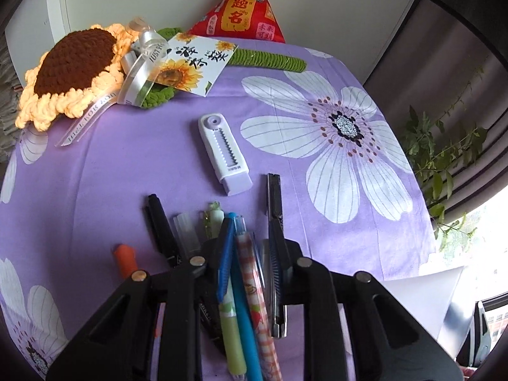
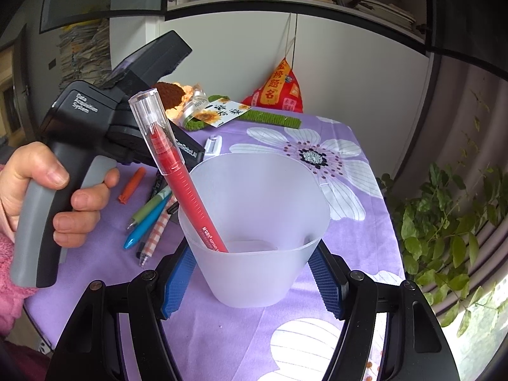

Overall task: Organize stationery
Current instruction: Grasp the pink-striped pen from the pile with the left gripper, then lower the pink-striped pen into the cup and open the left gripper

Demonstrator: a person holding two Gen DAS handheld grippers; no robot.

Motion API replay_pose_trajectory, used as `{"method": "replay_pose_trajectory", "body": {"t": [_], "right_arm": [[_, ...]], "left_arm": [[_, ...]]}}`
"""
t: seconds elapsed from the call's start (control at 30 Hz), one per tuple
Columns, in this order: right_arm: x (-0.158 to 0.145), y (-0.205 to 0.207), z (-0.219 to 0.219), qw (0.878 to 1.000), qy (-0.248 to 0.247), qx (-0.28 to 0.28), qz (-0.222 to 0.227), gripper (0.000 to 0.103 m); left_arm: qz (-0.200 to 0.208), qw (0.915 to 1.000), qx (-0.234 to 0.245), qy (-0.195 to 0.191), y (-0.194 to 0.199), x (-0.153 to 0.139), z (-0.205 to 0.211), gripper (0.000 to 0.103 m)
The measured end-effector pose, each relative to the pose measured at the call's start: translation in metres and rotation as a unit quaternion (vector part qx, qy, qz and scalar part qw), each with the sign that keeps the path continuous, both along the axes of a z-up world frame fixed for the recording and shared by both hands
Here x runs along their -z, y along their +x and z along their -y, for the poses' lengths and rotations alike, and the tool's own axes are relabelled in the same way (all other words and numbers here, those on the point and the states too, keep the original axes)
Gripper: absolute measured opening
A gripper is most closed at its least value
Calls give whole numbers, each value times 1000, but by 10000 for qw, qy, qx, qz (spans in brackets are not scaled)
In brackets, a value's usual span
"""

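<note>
My left gripper points down at a row of pens on the purple flowered cloth. Its jaws are shut on a blue pen and an orange checkered pen, which lie side by side between the pads. A green and white pen runs under the left finger, and a black clip pen runs under the right one. My right gripper is shut on a frosted plastic cup standing on the cloth. A red pen with a clear cap leans inside the cup.
A white slide eraser, a black marker, a clear cap and an orange cap lie nearby. A crochet sunflower, a card and a red pouch sit at the back. A plant stands beyond the right edge.
</note>
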State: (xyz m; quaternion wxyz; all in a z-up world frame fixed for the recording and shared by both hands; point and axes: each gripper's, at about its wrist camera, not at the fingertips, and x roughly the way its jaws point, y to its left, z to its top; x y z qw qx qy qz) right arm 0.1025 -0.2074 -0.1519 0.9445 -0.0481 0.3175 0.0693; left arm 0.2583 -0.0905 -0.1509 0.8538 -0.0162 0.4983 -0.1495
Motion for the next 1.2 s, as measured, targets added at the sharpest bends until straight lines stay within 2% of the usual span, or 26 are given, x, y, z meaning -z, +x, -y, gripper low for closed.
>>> {"method": "replay_pose_trajectory", "body": {"t": [0.07, 0.1, 0.23, 0.4, 0.6, 0.87, 1.03, 1.2], "right_arm": [[0, 0, 0, 10000, 5, -3, 0, 71], [0, 0, 0, 10000, 7, -3, -1, 71], [0, 0, 0, 10000, 6, 0, 1, 71], [-1, 0, -1, 10000, 0, 6, 0, 71], [-1, 0, -1, 10000, -3, 2, -6, 71], [-1, 0, -1, 10000, -12, 1, -3, 71], [-1, -4, -2, 10000, -31, -12, -6, 71], [-1, -4, -2, 10000, -42, -13, -18, 71]], "left_arm": [[14, 10000, -27, 54, 1, 0, 1, 17], [-3, 10000, -61, 58, 2, 1, 0, 10], [-121, 9997, -88, -203, 2, 0, -9, 11], [16, 9989, -128, -449, -12, -18, -21, 11], [425, 9963, -106, -734, -35, -54, -35, 11], [950, 9915, -48, -884, -62, -97, -43, 10], [1516, 9830, 153, -1027, -82, -140, -41, 8], [1853, 9736, 441, -1261, -99, -175, -33, 8]]}}
